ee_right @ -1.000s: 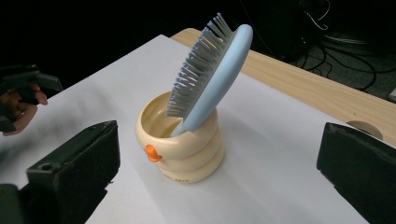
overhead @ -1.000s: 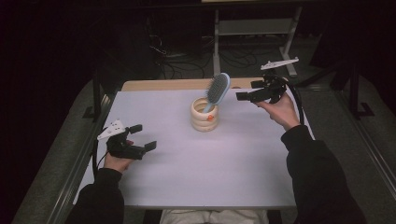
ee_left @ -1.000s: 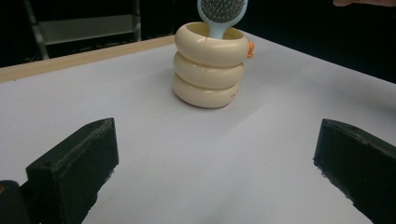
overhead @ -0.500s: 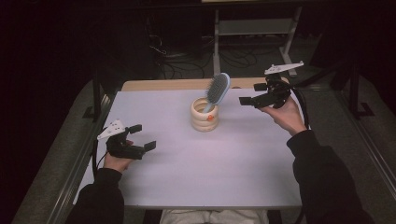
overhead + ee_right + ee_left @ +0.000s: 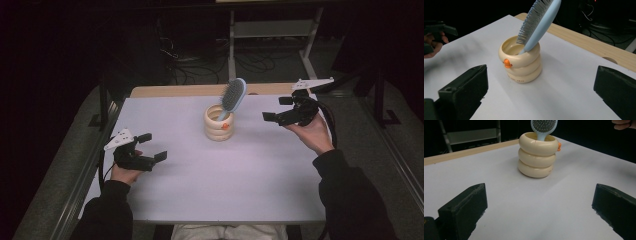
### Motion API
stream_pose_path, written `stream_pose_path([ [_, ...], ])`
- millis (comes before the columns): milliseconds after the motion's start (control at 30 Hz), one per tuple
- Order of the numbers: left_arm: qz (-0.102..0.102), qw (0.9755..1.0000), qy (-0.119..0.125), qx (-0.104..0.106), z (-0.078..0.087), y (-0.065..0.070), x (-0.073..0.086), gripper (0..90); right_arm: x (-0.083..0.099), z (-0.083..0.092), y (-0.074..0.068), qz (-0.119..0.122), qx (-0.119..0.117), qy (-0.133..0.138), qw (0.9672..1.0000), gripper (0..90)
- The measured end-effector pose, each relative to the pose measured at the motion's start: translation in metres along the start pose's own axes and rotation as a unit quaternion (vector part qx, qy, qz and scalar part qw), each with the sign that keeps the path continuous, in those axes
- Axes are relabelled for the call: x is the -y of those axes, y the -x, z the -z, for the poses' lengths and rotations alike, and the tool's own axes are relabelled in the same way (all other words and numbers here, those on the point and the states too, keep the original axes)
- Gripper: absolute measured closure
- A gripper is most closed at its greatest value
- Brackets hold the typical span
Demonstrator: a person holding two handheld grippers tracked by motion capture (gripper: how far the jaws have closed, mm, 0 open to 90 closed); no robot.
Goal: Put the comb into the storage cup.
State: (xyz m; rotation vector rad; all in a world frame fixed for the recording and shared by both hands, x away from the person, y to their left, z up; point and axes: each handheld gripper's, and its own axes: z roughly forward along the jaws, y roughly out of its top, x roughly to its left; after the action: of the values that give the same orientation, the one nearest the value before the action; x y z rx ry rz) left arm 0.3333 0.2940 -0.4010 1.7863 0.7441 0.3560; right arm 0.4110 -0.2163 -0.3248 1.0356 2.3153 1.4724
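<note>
High view shows a white table point(image 5: 225, 185) with a cream ring-stacked holder point(image 5: 219, 122) standing upright toward its far middle. A pale blue hairbrush point(image 5: 233, 96) stands handle-down inside the holder, its bristled head leaning out over the rim toward the far right. A small orange knob point(image 5: 226, 126) sits on the holder's near right side.

At the near left of the table, the left gripper point(image 5: 150, 148) is held low in the person's left hand point(image 5: 122, 172), its jaws spread apart with nothing between them, pointing right across the table. It is well apart from the holder. At the far right, the right gripper point(image 5: 277, 108) is held above the table in the person's right hand point(image 5: 312, 134), jaws also apart and empty, pointing left toward the holder and near it but not touching.

Left gripper view looks along the two open black jaws at the holder point(image 5: 537, 157), which stands between them farther off, with the brush point(image 5: 543, 127) handle dipping into its mouth.

Right gripper view shows the holder point(image 5: 520, 62) between the spread jaws, the orange knob point(image 5: 507, 63) facing the camera, and the hairbrush point(image 5: 539, 23) resting against the holder's rim, bristles facing left. A strip of bare wooden edge point(image 5: 586, 41) runs along the table's far side.
</note>
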Motion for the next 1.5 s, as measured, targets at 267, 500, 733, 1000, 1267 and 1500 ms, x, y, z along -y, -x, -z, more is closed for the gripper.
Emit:
stream_pose_path([
  [267,0.002,1.0000,0.001,-0.002,0.000,0.000,0.000,0.0,0.016,0.006,-0.005,0.016,0.014,0.004,0.9998,0.0],
  [500,0.005,1.0000,0.002,-0.006,0.000,-0.001,0.000,0.0,0.030,0.009,-0.007,0.015,0.016,0.000,0.9998,0.0],
  [733,0.006,0.9999,0.005,-0.009,0.002,-0.003,0.000,0.0,0.042,0.011,-0.010,0.026,0.030,-0.002,0.9992,0.0],
  [1000,0.005,0.9998,-0.007,-0.015,0.002,-0.005,0.002,0.0,0.055,0.016,-0.011,0.026,0.033,-0.003,0.9991,0.0],
  [1267,0.005,0.9998,-0.008,-0.018,0.001,-0.005,0.002,0.0,0.074,0.020,-0.012,0.020,0.034,-0.003,0.9992,0.0],
  [1500,0.008,0.9998,-0.011,-0.017,0.000,-0.005,0.003,0.0,0.088,0.025,-0.012,0.011,0.032,-0.006,0.9994,0.0],
])
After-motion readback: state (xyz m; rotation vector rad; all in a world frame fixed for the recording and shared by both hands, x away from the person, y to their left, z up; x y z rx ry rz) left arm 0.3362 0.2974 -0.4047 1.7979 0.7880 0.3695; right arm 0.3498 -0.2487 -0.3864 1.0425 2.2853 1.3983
